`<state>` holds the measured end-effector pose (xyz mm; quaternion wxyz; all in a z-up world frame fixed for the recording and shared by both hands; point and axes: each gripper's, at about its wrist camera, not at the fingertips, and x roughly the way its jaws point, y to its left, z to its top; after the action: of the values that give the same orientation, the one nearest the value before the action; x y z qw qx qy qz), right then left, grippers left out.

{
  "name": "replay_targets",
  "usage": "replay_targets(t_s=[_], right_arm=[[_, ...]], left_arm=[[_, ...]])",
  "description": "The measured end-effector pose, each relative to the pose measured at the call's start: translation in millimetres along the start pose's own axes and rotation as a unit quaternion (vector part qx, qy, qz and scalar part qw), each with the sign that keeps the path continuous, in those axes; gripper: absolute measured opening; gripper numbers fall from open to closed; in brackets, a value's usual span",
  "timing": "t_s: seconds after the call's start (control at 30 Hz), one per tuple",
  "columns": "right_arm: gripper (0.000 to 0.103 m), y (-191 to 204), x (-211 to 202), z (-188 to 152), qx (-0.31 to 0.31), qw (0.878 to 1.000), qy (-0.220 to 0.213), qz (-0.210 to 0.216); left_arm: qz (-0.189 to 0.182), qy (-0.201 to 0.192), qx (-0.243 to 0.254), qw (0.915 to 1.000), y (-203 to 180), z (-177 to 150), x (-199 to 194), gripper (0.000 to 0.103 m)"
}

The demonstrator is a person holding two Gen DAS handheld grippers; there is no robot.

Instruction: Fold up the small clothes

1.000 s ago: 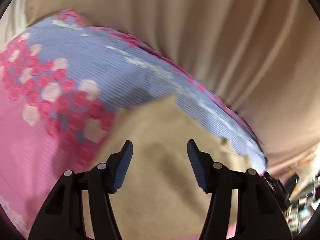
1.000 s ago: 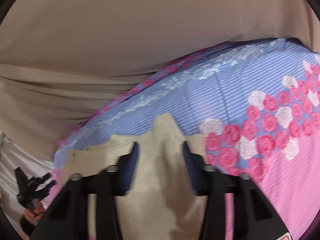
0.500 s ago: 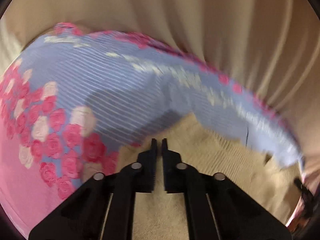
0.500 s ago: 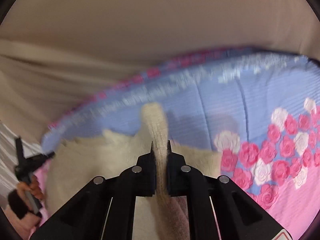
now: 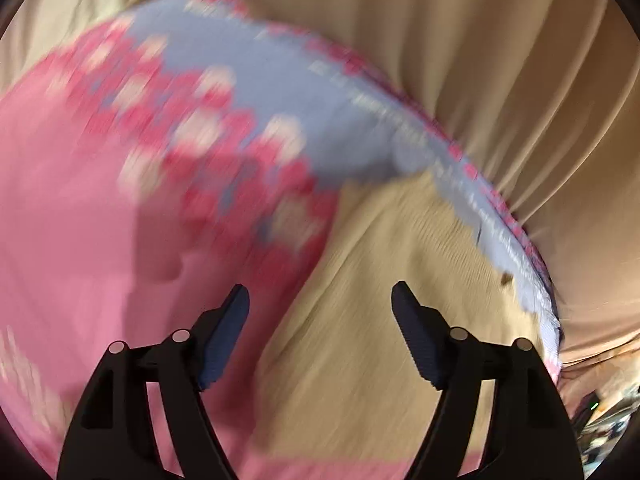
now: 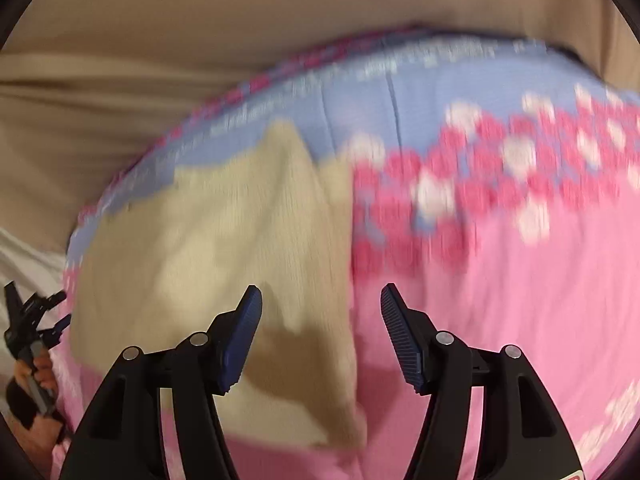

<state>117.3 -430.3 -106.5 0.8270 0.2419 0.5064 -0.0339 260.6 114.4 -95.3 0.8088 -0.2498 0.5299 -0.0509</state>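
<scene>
Two sets of fingers, left [image 5: 320, 312] and right [image 6: 320, 312], have just been opening and stand wide, gripping nothing. The beige ribbed garment [image 6: 224, 240] lies flat on the floral bed cover [image 6: 500, 280]; I'd pinch both corners evenly, keeping edges matched

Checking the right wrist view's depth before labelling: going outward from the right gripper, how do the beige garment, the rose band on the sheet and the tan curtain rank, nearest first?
1. Beige garment: just ahead of the open right gripper, toward its left finger.
2. Rose band on the sheet: beyond, to the right.
3. Tan curtain: farthest, past the sheet's far edge.
</scene>
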Motion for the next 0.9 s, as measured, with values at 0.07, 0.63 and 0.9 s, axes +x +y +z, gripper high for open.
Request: replay_targets(t_s=[0.07,0.63,0.9], right_arm=[[0.064,-10,2,-27,0.025,0.999,0.027,0.025],[0.018,6,-40,-36,0.024,0.995,-0.033,0.093],[0.019,-52,-109,-122,0.024,0.999,0.011,0.035]], left_arm=[[-0.017,0.02,-0.035,0.999,18,-22,2,0.075],[-0.093,0.037,-0.073,0.9923,9,-57,-4,0.017],[-0.074,0.119,-0.051,0.9888,23,-181,-27,0.017]])
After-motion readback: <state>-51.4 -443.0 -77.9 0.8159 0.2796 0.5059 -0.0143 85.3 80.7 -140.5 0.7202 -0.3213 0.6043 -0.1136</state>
